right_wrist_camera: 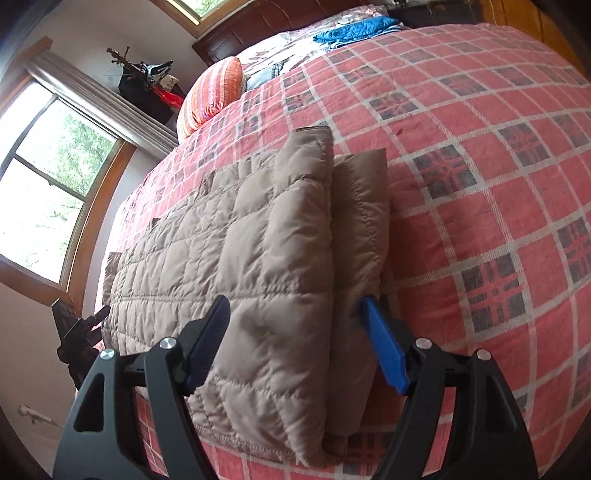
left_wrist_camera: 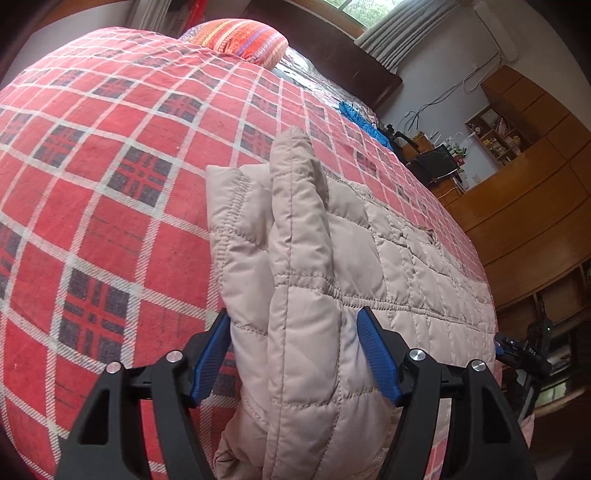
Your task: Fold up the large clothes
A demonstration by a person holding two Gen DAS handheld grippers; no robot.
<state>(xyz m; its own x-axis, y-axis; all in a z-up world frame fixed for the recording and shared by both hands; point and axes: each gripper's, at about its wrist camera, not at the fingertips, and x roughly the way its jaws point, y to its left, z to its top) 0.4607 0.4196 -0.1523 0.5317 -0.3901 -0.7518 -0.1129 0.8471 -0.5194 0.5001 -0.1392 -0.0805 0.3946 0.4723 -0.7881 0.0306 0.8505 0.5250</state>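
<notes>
Through my left wrist camera, the beige quilted puffer jacket (left_wrist_camera: 295,266) lies along the near edge of the bed on the red-and-navy checked bedspread (left_wrist_camera: 110,166), and one end of it rises between my blue-padded fingers as a thick bundle of folded layers. My left gripper (left_wrist_camera: 291,350) stands spread about as wide as that bundle, one blue pad (left_wrist_camera: 212,354) just beside its outer face and the other close against the opposite face; whether either pad presses the cloth I cannot tell. The padding looks lofty, soft and light, with a smooth, rather slick shell, so I judge it will squash under a grip, spring back when freed, and let layers slide unless I take the whole stack at once, low on the stitched seams where the fill is thinner. In the right wrist view the jacket's other end (right_wrist_camera: 258,258) shows the same doubled layers standing between the fingers of my right gripper (right_wrist_camera: 295,332), which is also spread wide around the bundle, not visibly clamped. An orange striped pillow (right_wrist_camera: 214,92) and a blue crumpled cloth (right_wrist_camera: 354,29) sit far up the bed, well apart from the jacket.
</notes>
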